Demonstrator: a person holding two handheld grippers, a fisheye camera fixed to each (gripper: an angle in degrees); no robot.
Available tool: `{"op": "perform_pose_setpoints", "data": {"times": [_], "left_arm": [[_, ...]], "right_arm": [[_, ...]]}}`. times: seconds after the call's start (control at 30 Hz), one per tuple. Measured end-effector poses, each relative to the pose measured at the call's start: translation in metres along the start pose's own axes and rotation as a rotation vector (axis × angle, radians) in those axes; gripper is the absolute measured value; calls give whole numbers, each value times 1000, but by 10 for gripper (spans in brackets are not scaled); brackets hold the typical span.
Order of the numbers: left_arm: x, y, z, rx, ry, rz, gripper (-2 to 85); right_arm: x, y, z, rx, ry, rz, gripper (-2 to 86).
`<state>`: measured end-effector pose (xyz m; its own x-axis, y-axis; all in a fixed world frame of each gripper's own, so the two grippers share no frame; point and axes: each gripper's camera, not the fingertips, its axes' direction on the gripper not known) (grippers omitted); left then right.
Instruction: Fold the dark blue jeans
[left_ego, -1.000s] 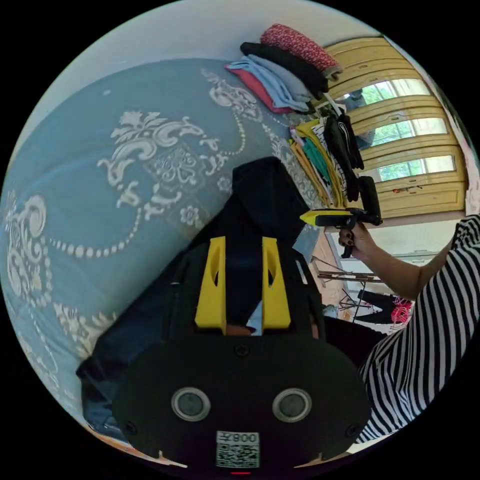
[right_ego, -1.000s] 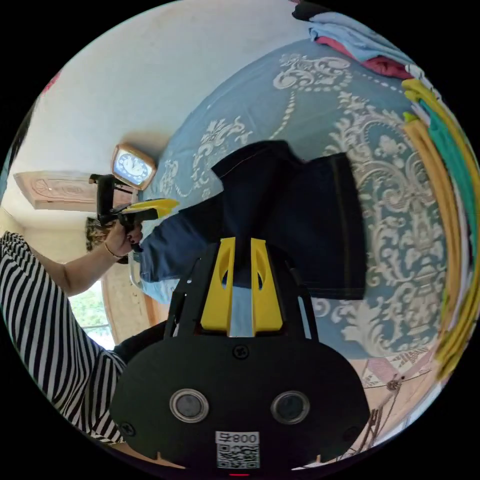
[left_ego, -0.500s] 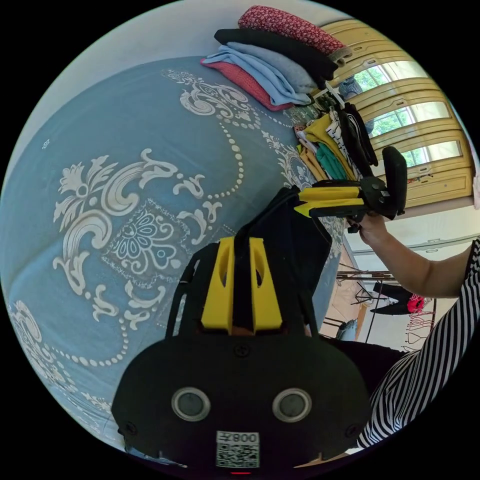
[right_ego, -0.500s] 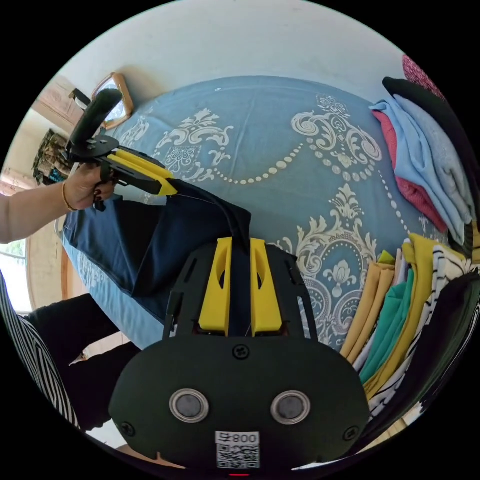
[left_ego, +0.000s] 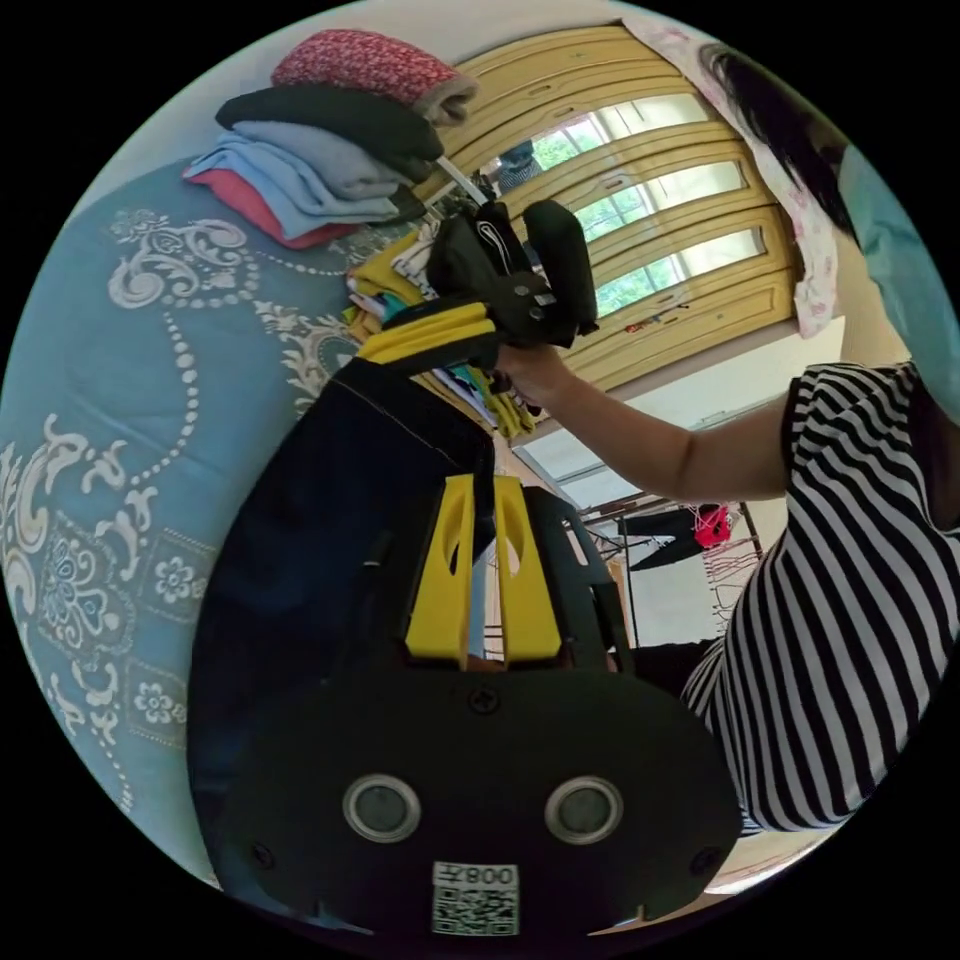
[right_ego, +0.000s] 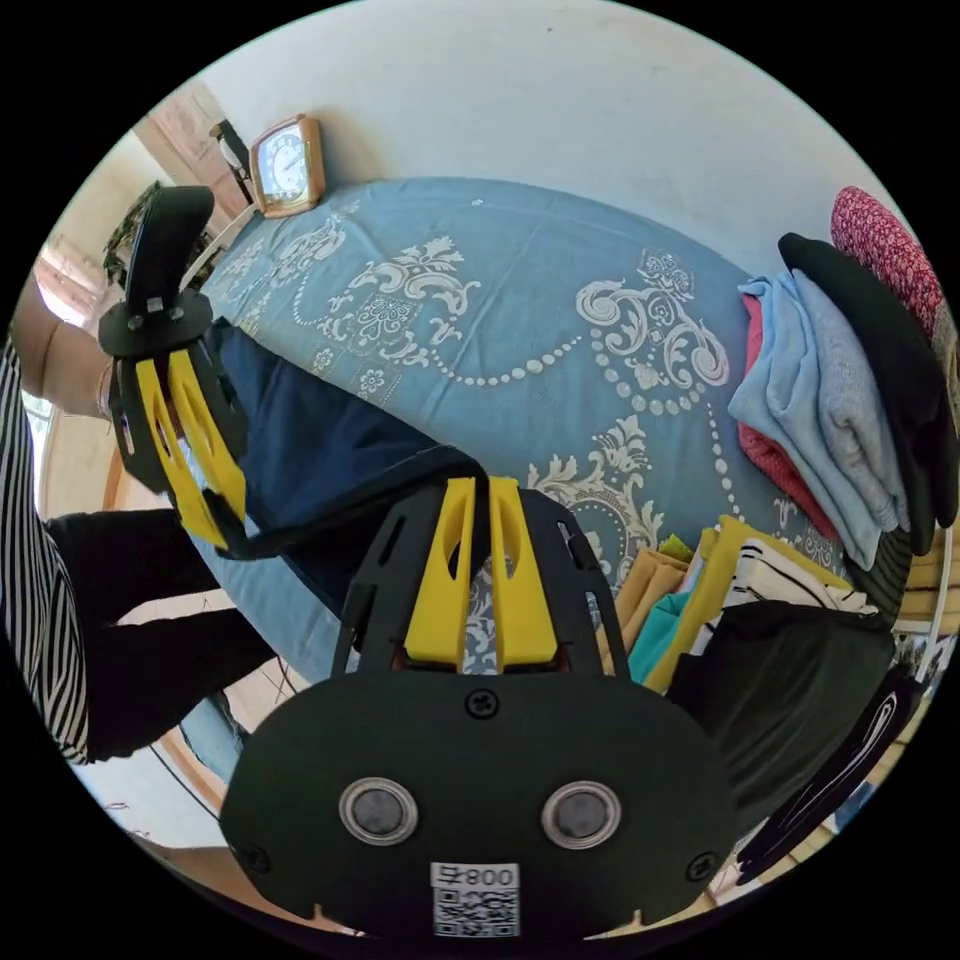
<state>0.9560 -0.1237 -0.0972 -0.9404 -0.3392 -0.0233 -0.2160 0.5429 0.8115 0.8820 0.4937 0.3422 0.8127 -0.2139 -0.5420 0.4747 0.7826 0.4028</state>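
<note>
Both grippers hold the dark blue jeans (left_ego: 330, 520) by one edge, lifted above the bed (right_ego: 560, 260). In the left gripper view, the left gripper (left_ego: 483, 490) has its 2 yellow jaws nearly together with a fold of denim pinched between them; the right gripper (left_ego: 375, 352), held in a hand (left_ego: 535, 370), clamps the same edge further along. In the right gripper view, the right gripper (right_ego: 480, 490) is likewise narrow on the cloth, and the held edge runs taut across to the left gripper (right_ego: 215, 530).

The jeans' long axis runs from this held edge down and away onto the blue patterned bedspread, where the rest of the cloth lies near the bed's near side. Neither gripper is clearly the nearer one; they share the edge, so the next move likely carries both together over the lying part.

A stack of folded clothes (right_ego: 850, 370) sits towards the far side, with a second pile (right_ego: 740, 590) just beside it, both well apart from the jeans. A clock (right_ego: 285, 165) stands at the wall.
</note>
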Motion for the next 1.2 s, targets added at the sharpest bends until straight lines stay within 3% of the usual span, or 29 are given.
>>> {"op": "perform_pose_setpoints", "data": {"times": [0.2,0.33,0.53,0.77,0.93,1.2], "left_arm": [[-43,5,61,-80,5,-29,44],[-84,17,103,-168,-37,-96,68],[-101,30,98,-135,-14,-35,86],[-140,35,69,-101,-315,-43,93],[-171,21,69,-106,-473,-53,93],[-185,19,86,-152,-469,-42,30]], "right_arm": [[26,3,14,-160,191,27,1],[47,14,12,-140,47,133,13],[53,55,12,-105,-119,334,56],[63,103,23,-70,-196,657,88],[77,107,35,-50,-259,726,90],[91,110,37,39,-355,783,44]]}}
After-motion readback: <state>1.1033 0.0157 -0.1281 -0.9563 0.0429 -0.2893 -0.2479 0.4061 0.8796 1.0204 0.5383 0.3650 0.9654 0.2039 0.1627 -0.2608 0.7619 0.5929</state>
